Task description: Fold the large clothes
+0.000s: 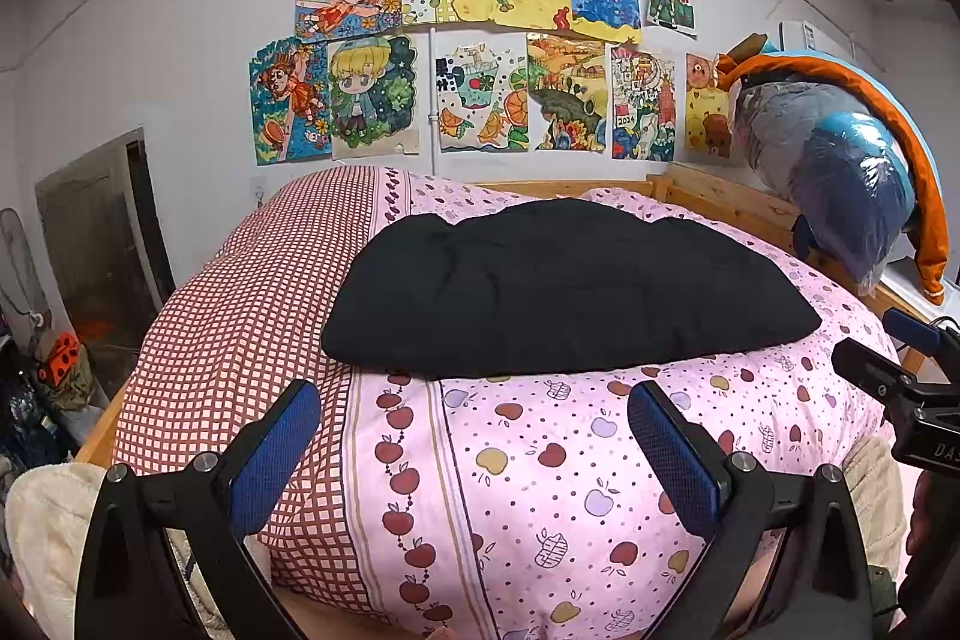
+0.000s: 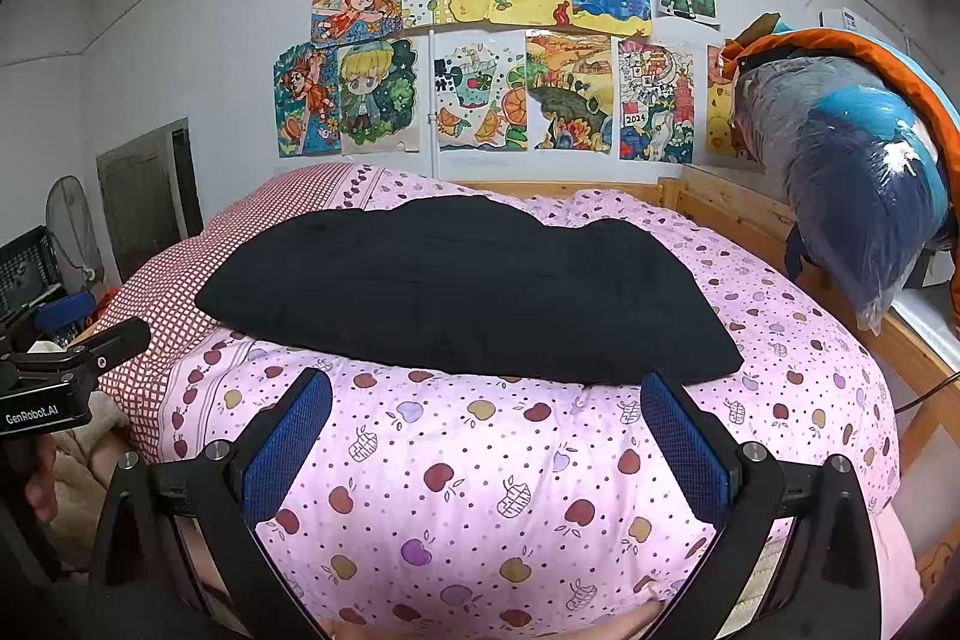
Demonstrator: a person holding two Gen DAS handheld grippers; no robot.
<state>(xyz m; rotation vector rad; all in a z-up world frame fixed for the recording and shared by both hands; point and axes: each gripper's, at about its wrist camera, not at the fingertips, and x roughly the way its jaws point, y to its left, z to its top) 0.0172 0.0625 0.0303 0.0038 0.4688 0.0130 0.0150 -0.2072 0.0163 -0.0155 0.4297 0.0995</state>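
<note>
A black garment (image 1: pixel 558 289) lies folded into a long flat bundle across the pink apple-print quilt (image 1: pixel 540 472) on the bed; it also shows in the right wrist view (image 2: pixel 462 289). My left gripper (image 1: pixel 474 400) is open and empty, just short of the garment's near edge. My right gripper (image 2: pixel 486 391) is open and empty, its right fingertip close to the garment's near right corner. Each gripper shows at the edge of the other's view, the right one (image 1: pixel 888 376) and the left one (image 2: pixel 78 352).
A red-checked part of the quilt (image 1: pixel 240 316) covers the bed's left side. A wooden bed frame (image 1: pixel 726 202) runs behind and to the right. A plastic-wrapped blue bundle (image 1: pixel 840 184) hangs over the right rail. Drawings (image 1: pixel 480 40) cover the wall. Clutter and a fan (image 2: pixel 72 226) stand left.
</note>
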